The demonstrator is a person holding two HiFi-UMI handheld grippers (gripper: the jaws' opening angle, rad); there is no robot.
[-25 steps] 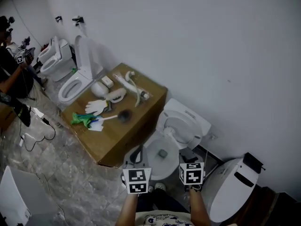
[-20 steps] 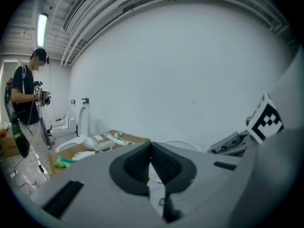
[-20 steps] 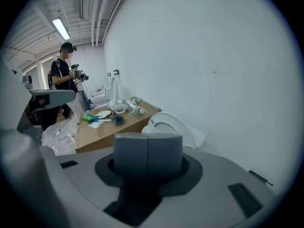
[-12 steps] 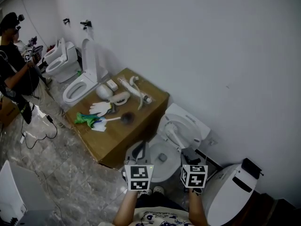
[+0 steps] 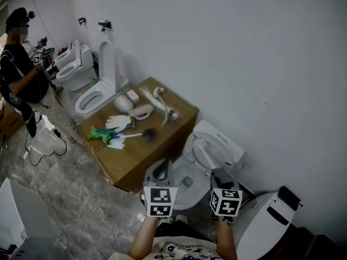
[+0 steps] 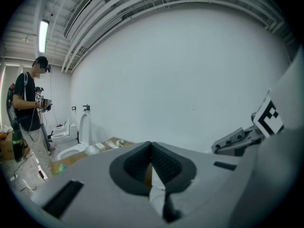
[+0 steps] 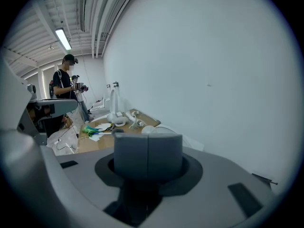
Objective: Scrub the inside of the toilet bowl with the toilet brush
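A white toilet bowl [image 5: 187, 184] stands open just ahead of me, its lid [image 5: 212, 147] raised against the wall. The toilet brush [image 5: 136, 136], white-handled with a dark head, lies on a cardboard box [image 5: 142, 151] left of the bowl. My left gripper [image 5: 161, 170] hovers over the bowl's near left rim, and its jaws are pressed together with nothing between them [image 6: 151, 161]. Over the near right rim, my right gripper [image 5: 218, 176] is also shut and empty [image 7: 148, 155]. Neither touches the brush.
White gloves [image 5: 116, 122], a green item [image 5: 100, 135] and white fittings [image 5: 158, 103] also lie on the box. Further toilets stand at left [image 5: 93, 97] and far left [image 5: 72, 69], another at right [image 5: 267, 222]. A person [image 5: 20, 75] stands far left; cables [image 5: 42, 140] cross the floor.
The head view has swung slightly, so the box and toilets sit a little further right in frame. Both grippers stay shut in front of the bowl.
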